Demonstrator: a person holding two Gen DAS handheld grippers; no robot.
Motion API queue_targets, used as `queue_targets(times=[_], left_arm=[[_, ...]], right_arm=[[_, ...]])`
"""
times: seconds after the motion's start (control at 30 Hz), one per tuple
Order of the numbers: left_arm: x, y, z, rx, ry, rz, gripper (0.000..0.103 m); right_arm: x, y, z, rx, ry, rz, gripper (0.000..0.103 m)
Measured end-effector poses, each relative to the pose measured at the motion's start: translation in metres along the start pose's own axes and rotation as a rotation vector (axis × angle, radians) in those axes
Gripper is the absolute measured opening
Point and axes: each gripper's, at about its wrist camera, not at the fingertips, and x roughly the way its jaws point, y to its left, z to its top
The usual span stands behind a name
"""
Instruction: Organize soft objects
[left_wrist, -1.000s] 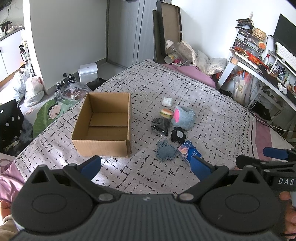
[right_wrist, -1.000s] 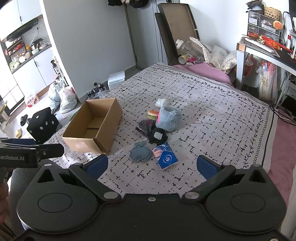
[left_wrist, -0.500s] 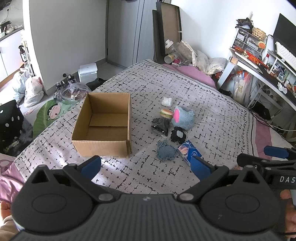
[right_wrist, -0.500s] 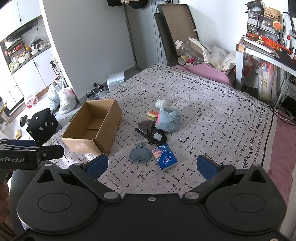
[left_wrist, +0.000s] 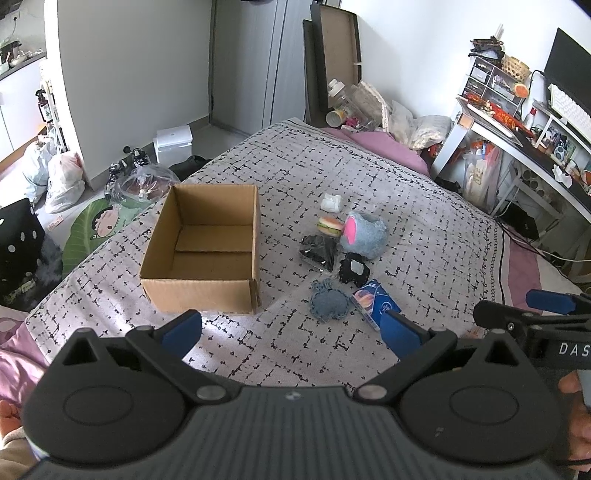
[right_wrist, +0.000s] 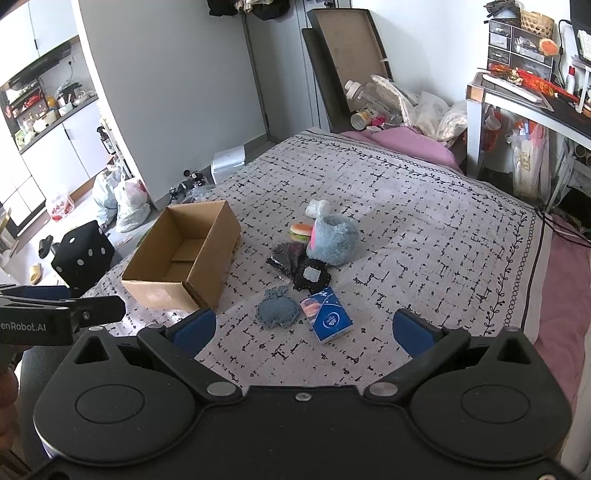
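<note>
An open cardboard box (left_wrist: 207, 254) (right_wrist: 184, 258) with nothing in it sits on the patterned bedspread (left_wrist: 424, 229). To its right lies a cluster: a fluffy blue plush (left_wrist: 364, 236) (right_wrist: 334, 238), a burger toy (left_wrist: 330, 226) (right_wrist: 300, 232), a white soft lump (left_wrist: 330, 202) (right_wrist: 317, 208), two black pouches (left_wrist: 319, 249) (left_wrist: 354, 271), a blue knitted pad (left_wrist: 330, 304) (right_wrist: 277, 312) and a blue tissue pack (left_wrist: 375, 301) (right_wrist: 327, 319). My left gripper (left_wrist: 291, 328) hovers open at the near edge of the bed. My right gripper (right_wrist: 303, 328) is open too, above the near bedspread; both hold nothing.
A desk (right_wrist: 532, 99) with clutter stands at the right. Bags and bottles (left_wrist: 369, 107) pile past the far end of the bed. On the floor to the left are plastic bags (right_wrist: 122, 199), a white box (left_wrist: 173, 142) and a black dotted cube (right_wrist: 83, 254).
Both grippers have drifted only slightly; the objects on the bed have stayed in place and both grippers remain open.
</note>
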Motion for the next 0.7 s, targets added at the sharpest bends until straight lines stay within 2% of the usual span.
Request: queue_targets(times=[0.43, 0.7], left_arm=[[0.018, -0.011, 0.000, 0.018, -0.014, -0.024, 0.102], [0.036, -0.018, 0.004, 0.022, 0.004, -0.031, 0.102]], right_arm=[[0.019, -0.012, 0.000, 0.034, 0.020, 0.005, 0.103], [0.032, -0.026, -0.001, 0.074, 0.029, 0.004, 0.103]])
